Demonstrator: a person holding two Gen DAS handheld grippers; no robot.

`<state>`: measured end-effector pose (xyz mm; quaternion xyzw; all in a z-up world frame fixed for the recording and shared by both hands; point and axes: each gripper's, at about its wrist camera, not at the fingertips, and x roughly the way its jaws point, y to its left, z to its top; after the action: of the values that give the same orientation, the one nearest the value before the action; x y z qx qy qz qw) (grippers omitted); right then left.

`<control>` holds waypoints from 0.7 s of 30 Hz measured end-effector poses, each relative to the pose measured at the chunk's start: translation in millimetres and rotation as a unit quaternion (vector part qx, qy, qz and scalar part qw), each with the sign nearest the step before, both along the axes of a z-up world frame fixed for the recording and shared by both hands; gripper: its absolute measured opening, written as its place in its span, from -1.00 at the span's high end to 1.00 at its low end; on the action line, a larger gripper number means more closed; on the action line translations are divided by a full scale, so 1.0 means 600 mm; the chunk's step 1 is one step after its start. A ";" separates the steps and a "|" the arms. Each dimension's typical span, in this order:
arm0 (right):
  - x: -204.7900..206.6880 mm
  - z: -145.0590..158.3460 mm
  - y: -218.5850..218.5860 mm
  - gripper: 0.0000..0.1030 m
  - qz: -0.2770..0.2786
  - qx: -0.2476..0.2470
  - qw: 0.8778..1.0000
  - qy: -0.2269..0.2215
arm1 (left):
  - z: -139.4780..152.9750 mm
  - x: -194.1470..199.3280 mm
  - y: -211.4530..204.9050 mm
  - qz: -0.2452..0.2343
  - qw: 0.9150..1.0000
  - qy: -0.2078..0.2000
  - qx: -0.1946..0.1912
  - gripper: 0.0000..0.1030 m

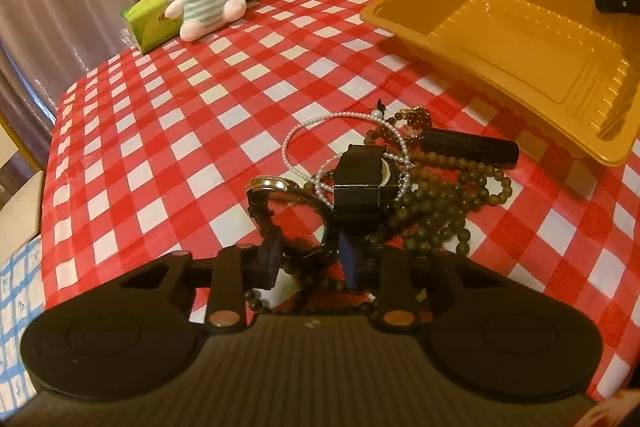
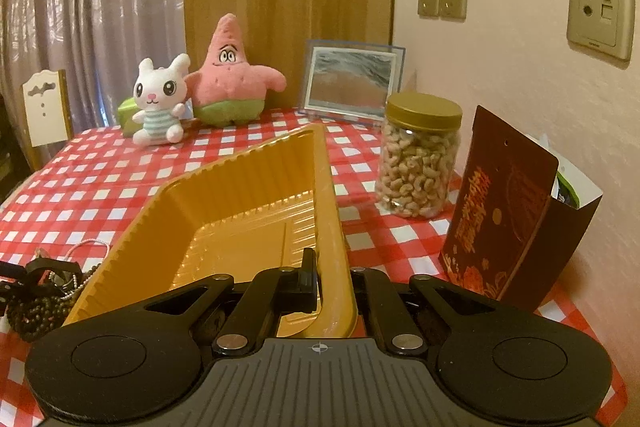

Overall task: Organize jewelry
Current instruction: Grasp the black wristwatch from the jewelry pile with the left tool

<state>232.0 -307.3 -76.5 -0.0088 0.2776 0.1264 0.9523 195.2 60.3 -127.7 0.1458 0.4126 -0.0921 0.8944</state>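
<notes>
The jewelry is a tangled heap on the red-and-white checked worktop (image 1: 168, 131): a thin white pearl strand (image 1: 296, 139) looping out to the left, dark olive-brown bead strings (image 1: 448, 199) piled to the right, a black boxy piece (image 1: 358, 175) in the middle, a black cylinder (image 1: 470, 147) lying behind, and a watch with a gold-rimmed face (image 1: 269, 183) on a dark strap at the near left. The heap sits just beside the near edge of the yellow plastic tray (image 1: 496, 39), which is tilted, one end lifted off the cloth.

My left gripper (image 1: 310, 259) angles steeply down over the near side of the heap. Its jaws stand narrowly apart, the watch strap and some beads between the blue pads (image 1: 349, 259); I cannot tell whether the pads press on them.

My right gripper (image 2: 324, 275) points gently downward and is clamped on the tray's rim at one corner, one finger inside the wall, holding that end raised.
</notes>
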 end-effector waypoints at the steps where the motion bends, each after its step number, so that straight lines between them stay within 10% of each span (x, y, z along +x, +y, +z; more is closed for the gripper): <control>1: -0.001 -0.001 0.000 0.93 0.001 -0.001 1.000 -0.001 | 0.000 -0.001 0.000 -0.002 1.000 -0.004 0.002 0.76; 21: 0.002 -0.004 0.003 0.93 0.011 0.008 1.000 0.006 | 0.060 -0.019 -0.011 0.032 0.997 -0.065 -0.007 0.79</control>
<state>233.4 -305.5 -78.7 -0.0036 0.2826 0.1392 0.9491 183.9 53.8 -91.7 0.1321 0.3576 -0.0568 0.9227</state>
